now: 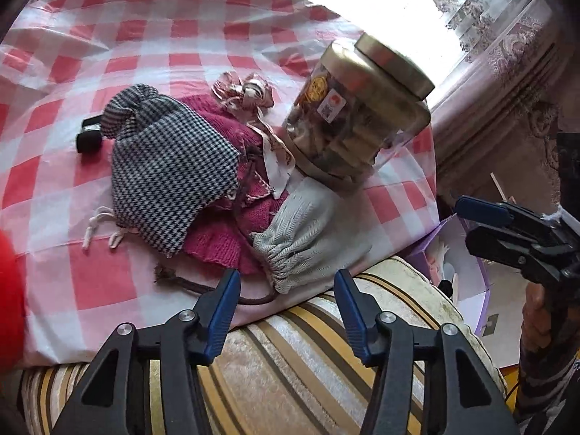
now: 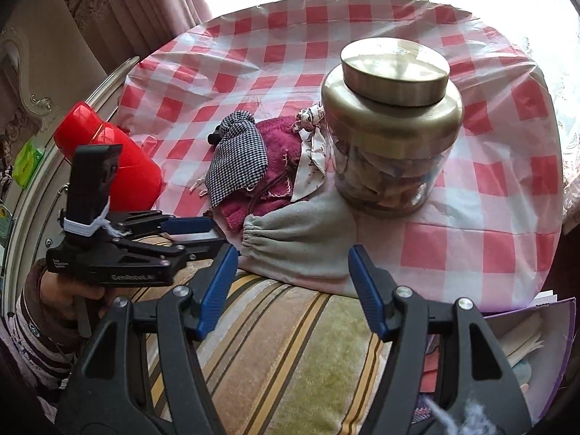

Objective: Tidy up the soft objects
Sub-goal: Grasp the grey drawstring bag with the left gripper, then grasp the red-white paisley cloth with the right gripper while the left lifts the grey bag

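A pile of soft things lies on the red-and-white checked tablecloth: a black-and-white houndstooth pouch, a magenta knitted cloth under it, a grey drawstring pouch at the near edge, and a floral scrunchie behind. My left gripper is open and empty, just short of the grey pouch. My right gripper is open and empty, in front of the grey pouch. The houndstooth pouch and magenta cloth lie behind it.
A clear jar with a gold lid stands right of the pile, also in the right wrist view. A small black object lies left. A red container stands left. A striped cushion lies below. A purple box sits at right.
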Available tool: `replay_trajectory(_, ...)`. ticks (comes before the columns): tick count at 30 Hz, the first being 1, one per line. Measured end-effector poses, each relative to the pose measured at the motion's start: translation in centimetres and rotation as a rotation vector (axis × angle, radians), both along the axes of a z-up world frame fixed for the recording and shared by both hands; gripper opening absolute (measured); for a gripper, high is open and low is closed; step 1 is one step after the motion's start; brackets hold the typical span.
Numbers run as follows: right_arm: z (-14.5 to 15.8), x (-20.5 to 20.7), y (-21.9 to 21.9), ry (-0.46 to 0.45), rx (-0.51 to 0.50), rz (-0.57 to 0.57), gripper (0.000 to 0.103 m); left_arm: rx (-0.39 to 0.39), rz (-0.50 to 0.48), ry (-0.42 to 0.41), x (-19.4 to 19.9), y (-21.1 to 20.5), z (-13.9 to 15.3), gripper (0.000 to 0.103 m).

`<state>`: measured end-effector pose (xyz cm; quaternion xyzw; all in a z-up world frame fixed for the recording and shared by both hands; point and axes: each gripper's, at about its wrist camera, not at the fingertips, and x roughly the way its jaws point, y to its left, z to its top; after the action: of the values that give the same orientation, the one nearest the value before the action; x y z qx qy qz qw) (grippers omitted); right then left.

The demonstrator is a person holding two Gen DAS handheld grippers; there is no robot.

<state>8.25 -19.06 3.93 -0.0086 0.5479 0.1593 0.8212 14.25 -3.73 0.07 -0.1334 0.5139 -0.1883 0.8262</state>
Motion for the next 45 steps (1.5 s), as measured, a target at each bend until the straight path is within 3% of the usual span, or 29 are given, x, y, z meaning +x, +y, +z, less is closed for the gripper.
replay_trajectory(7, 0.2, 1.4, 1.2, -0.011, 0.001, 0.001, 0.067, -0.027, -0.003, 0.119, 3.1, -1.5, -2.8, 0.042)
replay_trajectory(11, -0.2, 2.7, 2.4, -0.011, 0.007, -0.011, 0.067, -0.077, 0.015, 0.158, 3.9, -1.2, -4.2, 0.022)
replay_trajectory(14, -0.8, 4.1, 3.9, -0.004, 0.016, -0.014, 0.067, -0.129, 0.023, 0.142, 3.3, -0.6, -4.1, 0.018)
replay_trajectory(18, -1.1, 6.2, 6.4, -0.006, 0.021, -0.026, 0.067, -0.135, 0.022, 0.087, 1.9, 0.0, -3.1, 0.017)
replay_trajectory(24, -1.8, 11.4, 10.2, -0.031, -0.013, -0.155, 0.067, -0.185, 0.077, 0.05, -0.2, 2.7, -2.5, 0.017)
replay_trajectory(27, -3.7, 13.8, 11.7, -0.013, -0.056, -0.243, 0.067, -0.21, 0.109, 0.041, -0.6, 4.6, -2.5, 0.017)
replay_trajectory(31, -6.0, 16.1, 13.3, -0.035, -0.188, -0.34, 0.067, -0.239, 0.155, 0.045, -0.9, 6.2, -2.5, 0.017)
replay_trajectory(38, -9.5, 18.3, 12.9, -0.012, -0.334, -0.471, 0.067, -0.301, 0.195, 0.059, -0.7, 7.2, -3.6, 0.016)
replay_trajectory(45, -11.3, 19.7, 11.5, -0.002, -0.37, -0.533, 0.067, -0.333, 0.208, 0.055, -0.8, 8.1, -3.9, 0.017)
